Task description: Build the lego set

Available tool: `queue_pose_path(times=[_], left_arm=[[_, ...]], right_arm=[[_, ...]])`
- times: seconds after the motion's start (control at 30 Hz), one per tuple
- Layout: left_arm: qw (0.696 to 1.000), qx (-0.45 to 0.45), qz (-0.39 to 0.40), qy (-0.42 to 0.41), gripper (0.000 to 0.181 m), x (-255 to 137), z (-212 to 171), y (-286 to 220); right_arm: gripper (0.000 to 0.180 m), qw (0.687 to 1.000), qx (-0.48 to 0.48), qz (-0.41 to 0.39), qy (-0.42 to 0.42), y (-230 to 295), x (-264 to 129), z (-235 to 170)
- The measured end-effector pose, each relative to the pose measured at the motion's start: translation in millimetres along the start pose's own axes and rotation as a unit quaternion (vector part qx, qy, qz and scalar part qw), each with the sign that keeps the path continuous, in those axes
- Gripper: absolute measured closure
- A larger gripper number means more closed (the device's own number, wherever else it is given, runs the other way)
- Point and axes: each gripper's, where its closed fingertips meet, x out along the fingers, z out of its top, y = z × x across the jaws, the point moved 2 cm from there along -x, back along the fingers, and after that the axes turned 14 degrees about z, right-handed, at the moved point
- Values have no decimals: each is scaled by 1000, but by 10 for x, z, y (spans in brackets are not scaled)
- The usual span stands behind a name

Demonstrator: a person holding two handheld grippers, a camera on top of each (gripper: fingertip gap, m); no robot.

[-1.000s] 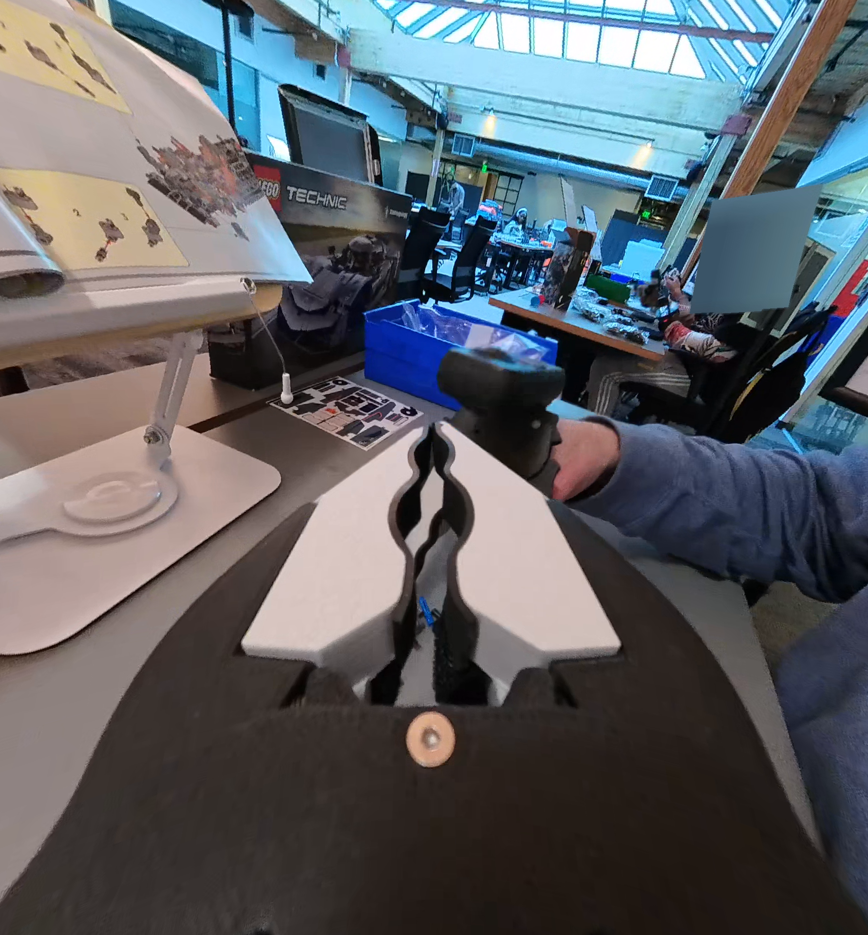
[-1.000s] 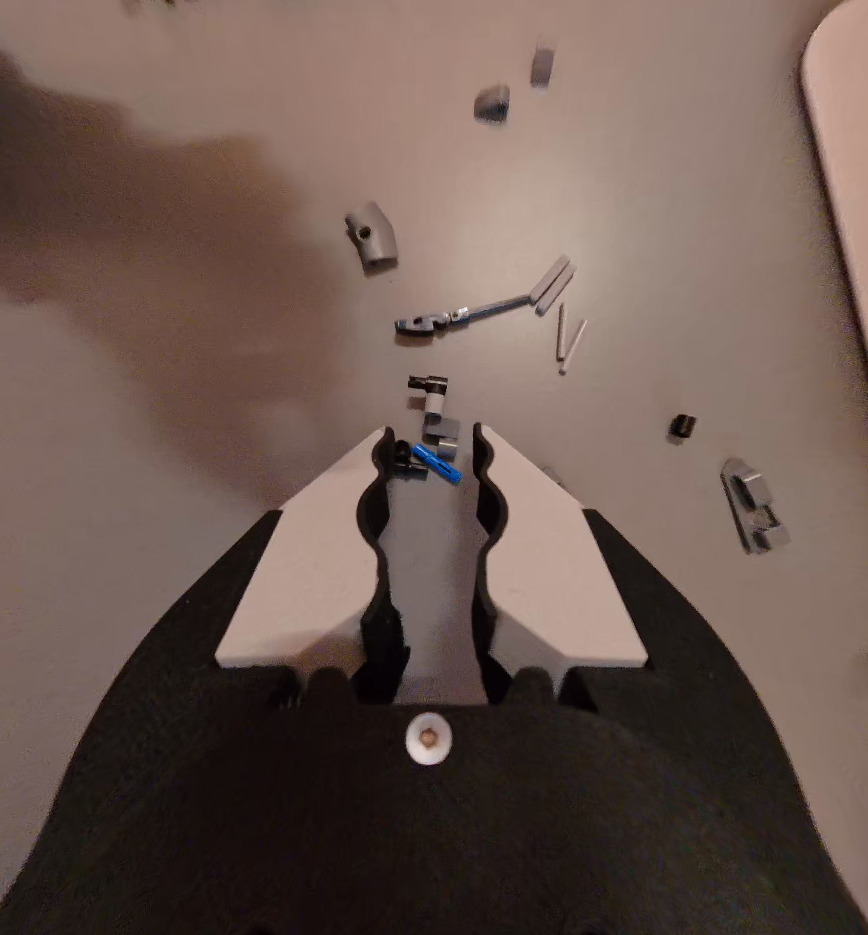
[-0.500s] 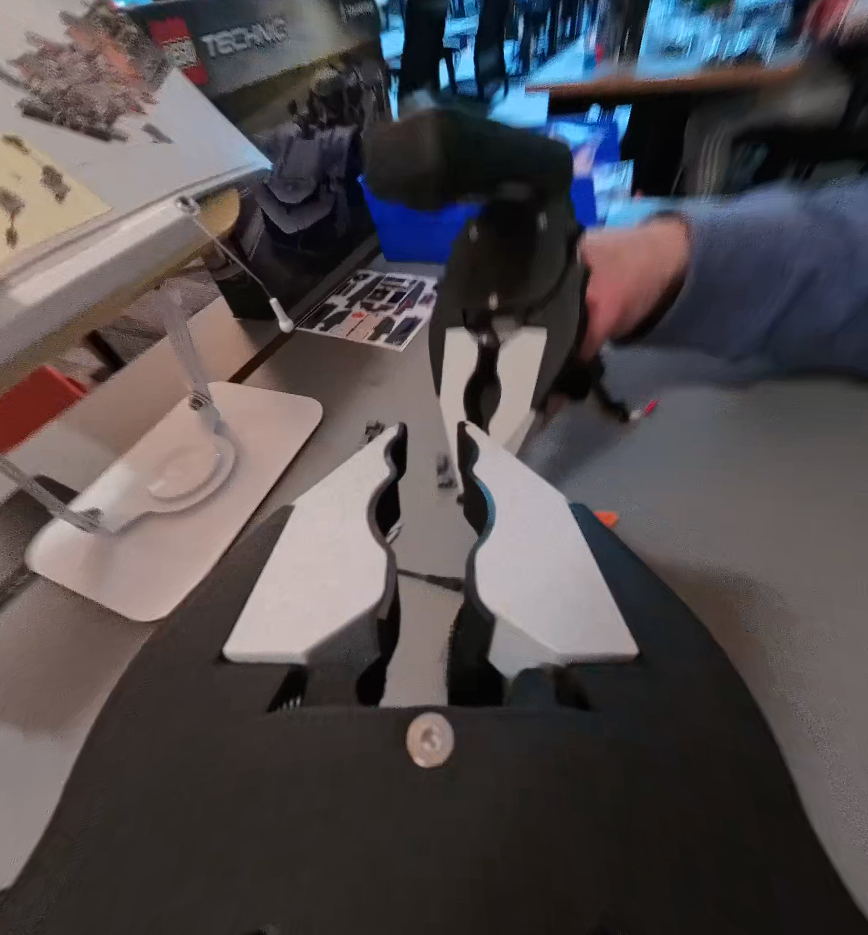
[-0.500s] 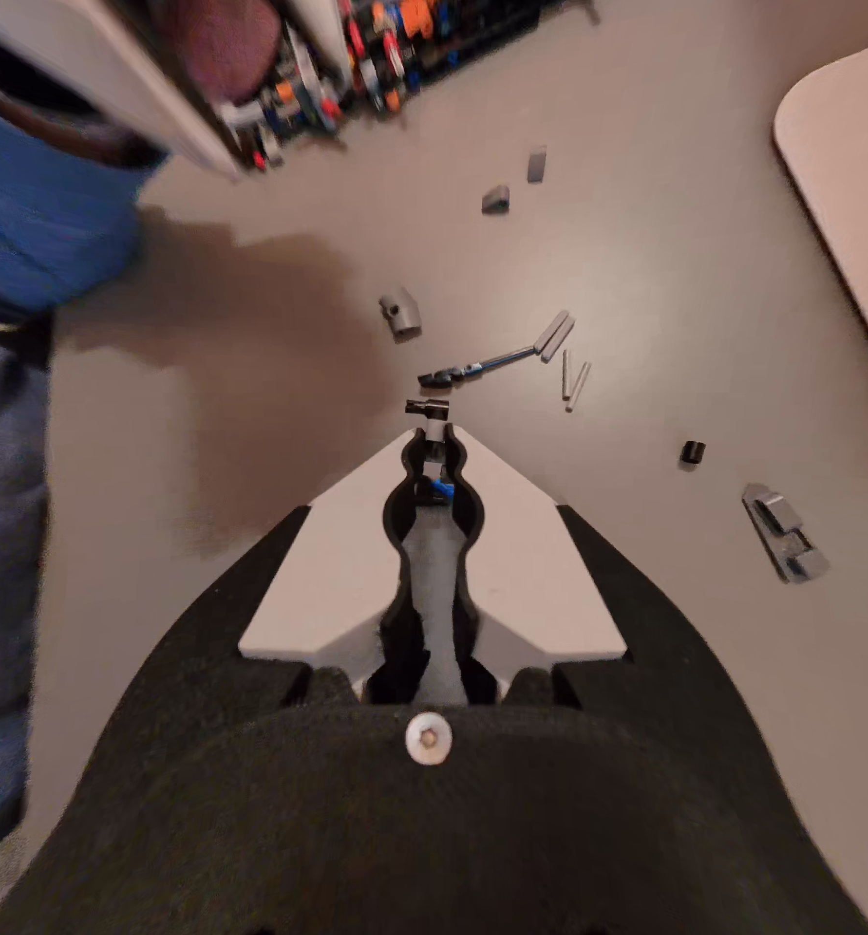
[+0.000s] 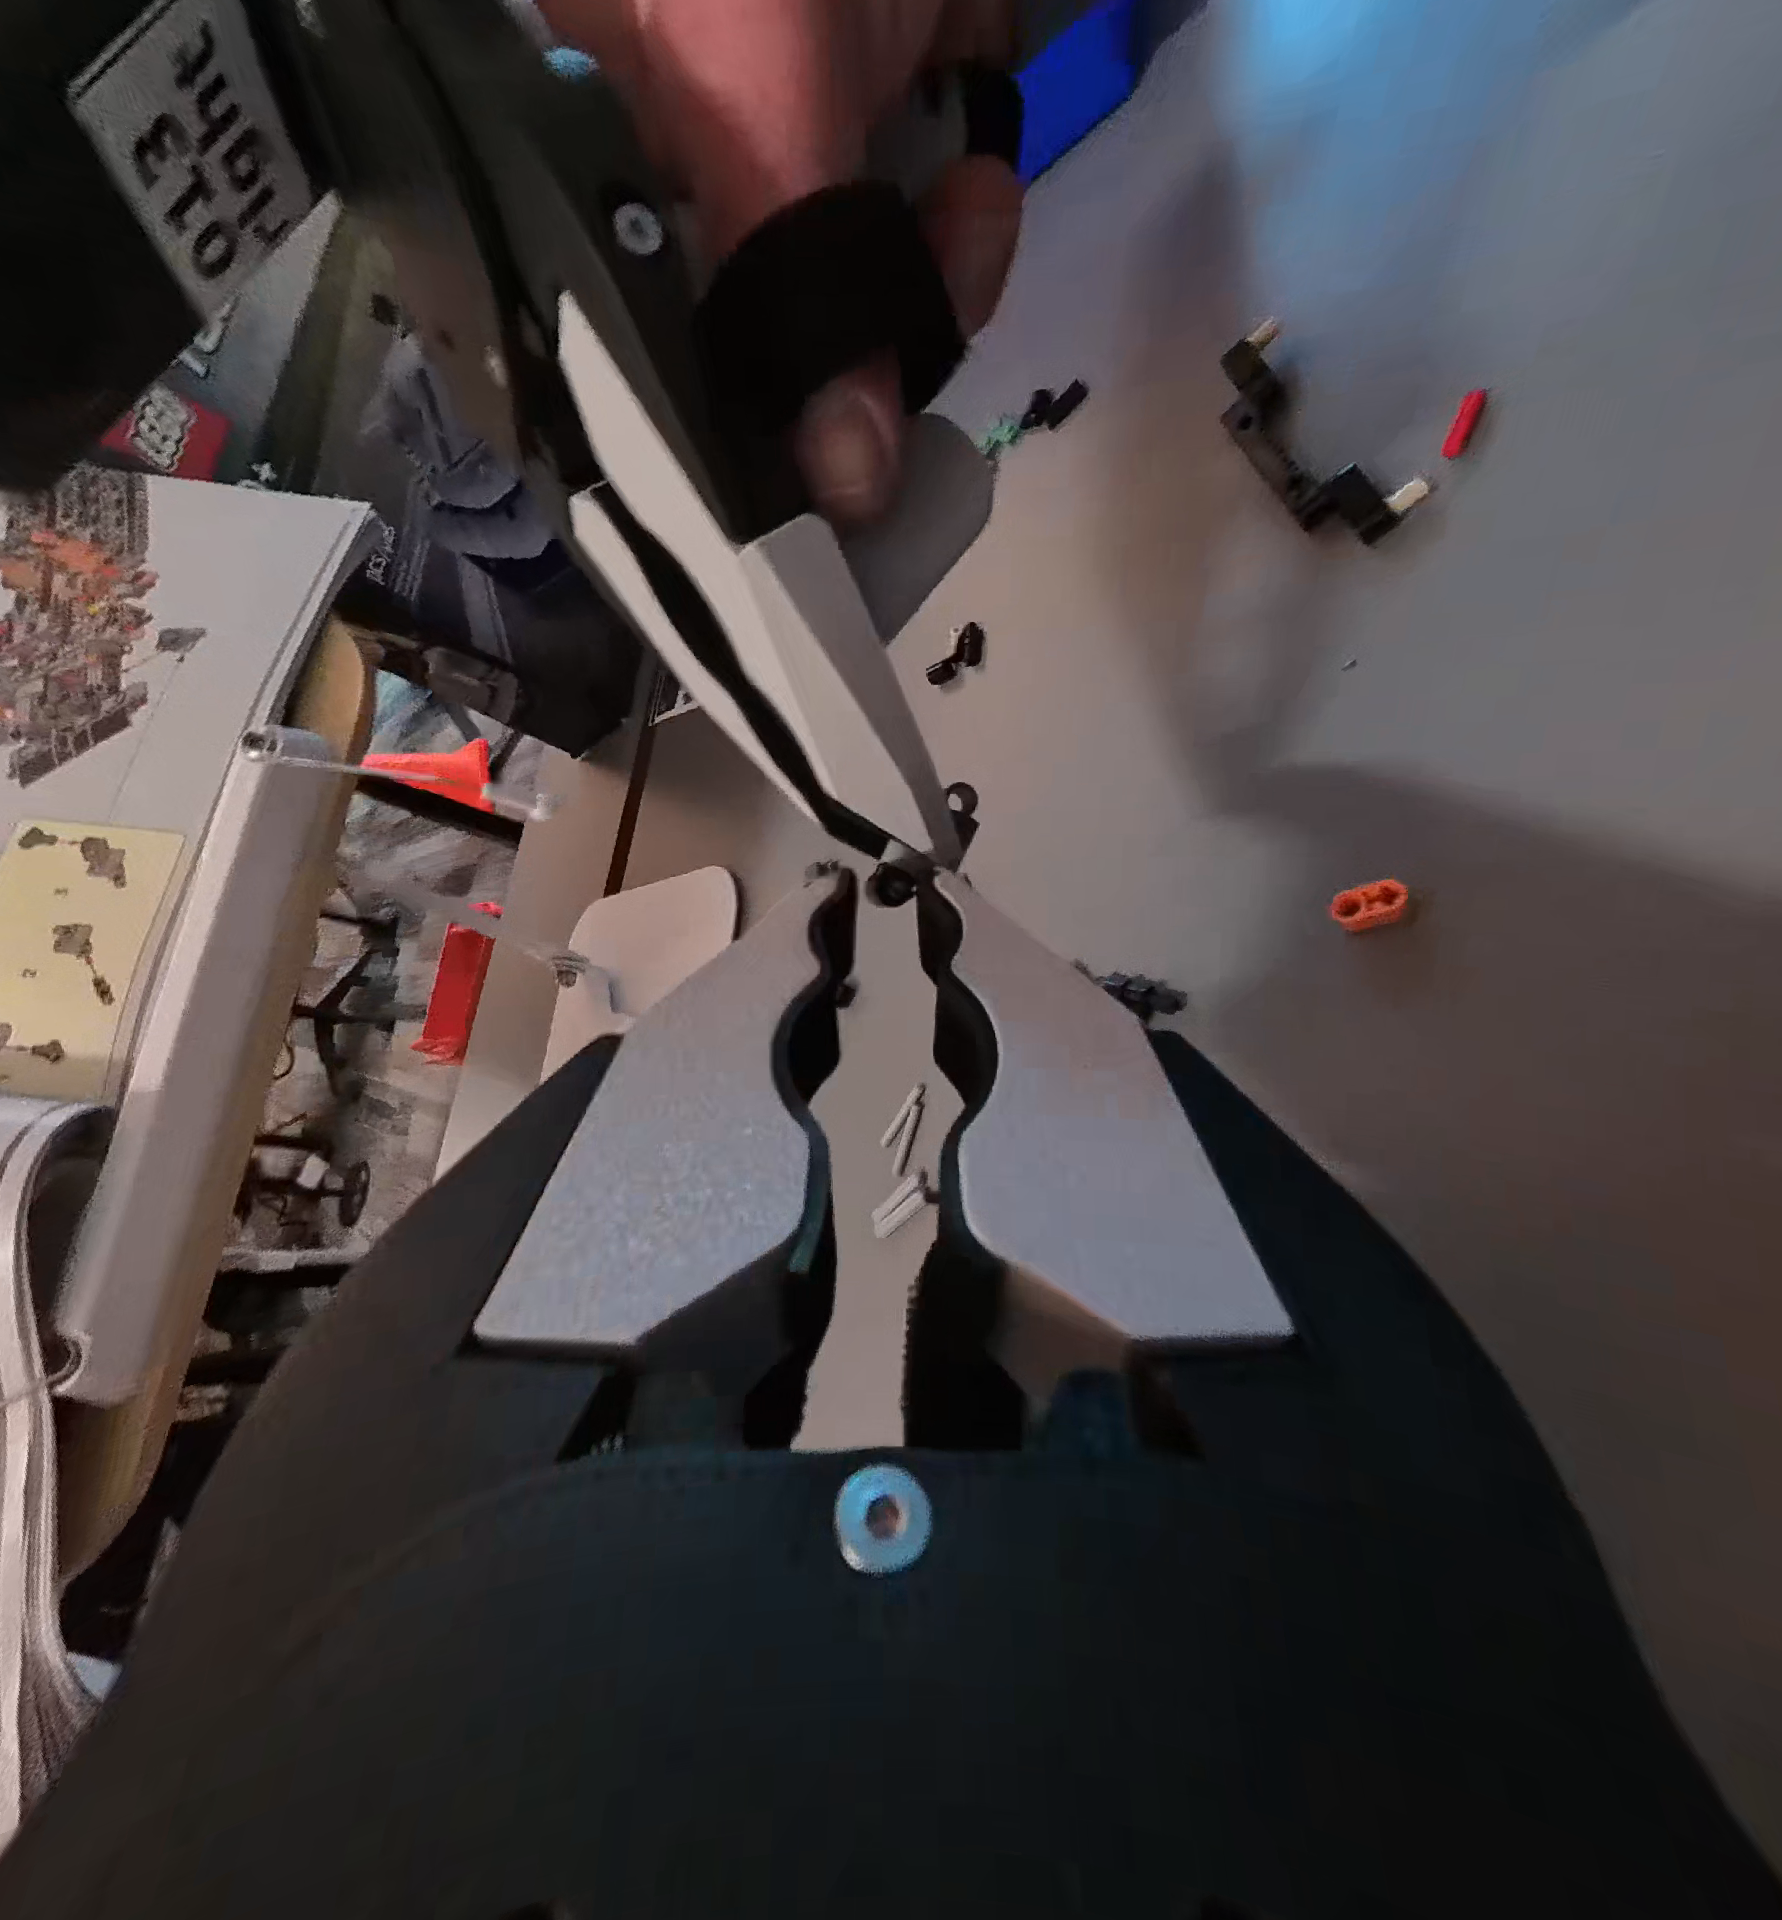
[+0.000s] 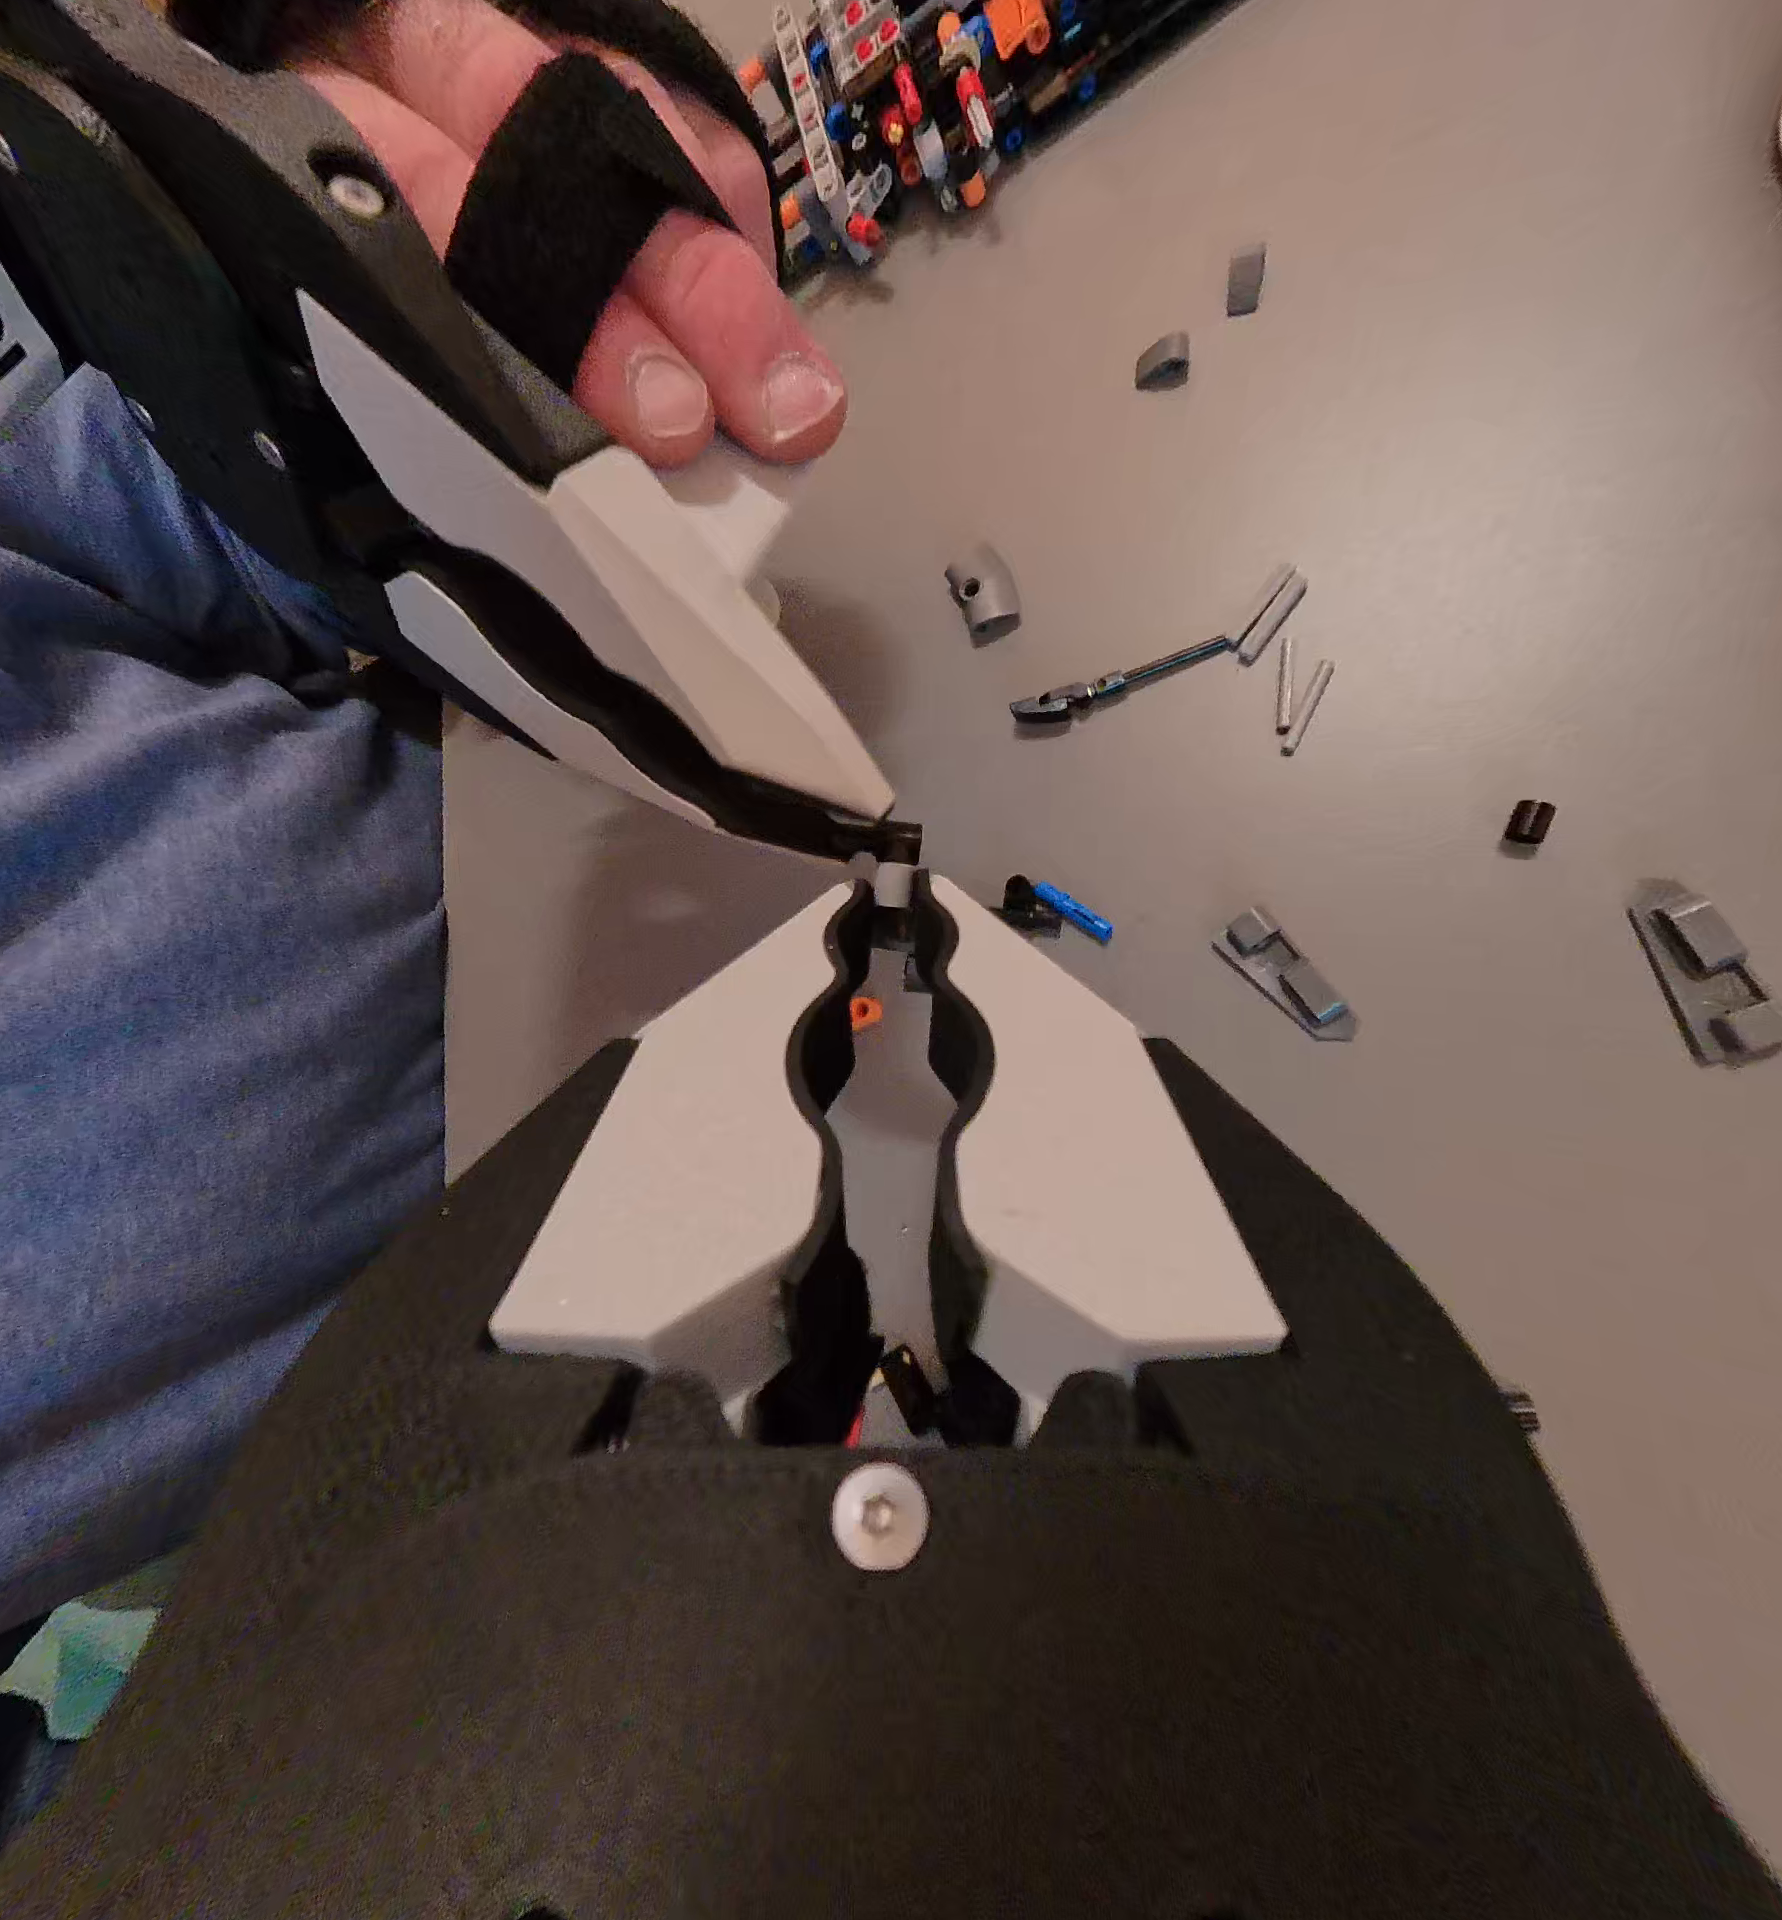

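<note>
My right gripper (image 6: 892, 896) is shut on a small grey piece (image 6: 892, 885) and holds it above the grey table (image 6: 1489, 468). A small black piece (image 6: 903, 834) sits at that piece's far end. My left gripper (image 6: 882, 828) comes in from the upper left and is shut on the black piece. In the left wrist view my left gripper (image 5: 889, 883) pinches the black piece (image 5: 885, 885), and the right gripper (image 5: 918, 847) meets it tip to tip from above. I cannot tell whether the two pieces are joined.
Loose parts lie on the table: a grey bent connector (image 6: 982, 603), a dark axle (image 6: 1115, 681), grey pins (image 6: 1302, 696), a blue pin (image 6: 1069, 906), two grey panels (image 6: 1713, 971), an orange piece (image 5: 1370, 906). A built model (image 6: 918, 114) lies far back. An instruction booklet (image 5: 87, 831) stands at left. Only a small space, under 4 cm, lies between the two pairs of fingers. My right tips are roughly 9 cm from the blue pin (image 6: 1069, 906).
My right gripper closed on the grey piece and lifted it. My left gripper swung down from facing the room and closed on the black piece at the right gripper's tips.
</note>
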Motion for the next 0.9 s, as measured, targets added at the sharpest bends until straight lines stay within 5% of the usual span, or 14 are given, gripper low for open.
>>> queue_pose_path(times=[0.23,0.63,0.8,0.9], left_arm=[[1000,22,-1,-1,177,25,40,-67],[996,-70,30,-38,179,-46,123,186],[971,-226,14,-82,179,-119,187,419],[908,-393,-30,-144,179,-198,267,616]], right_arm=[[174,999,13,10,35,27,9,-59],[168,999,-2,41,-21,157,-130,114],[148,991,-93,-4,-94,282,-409,245],[153,972,-186,-69,-126,434,-603,261]])
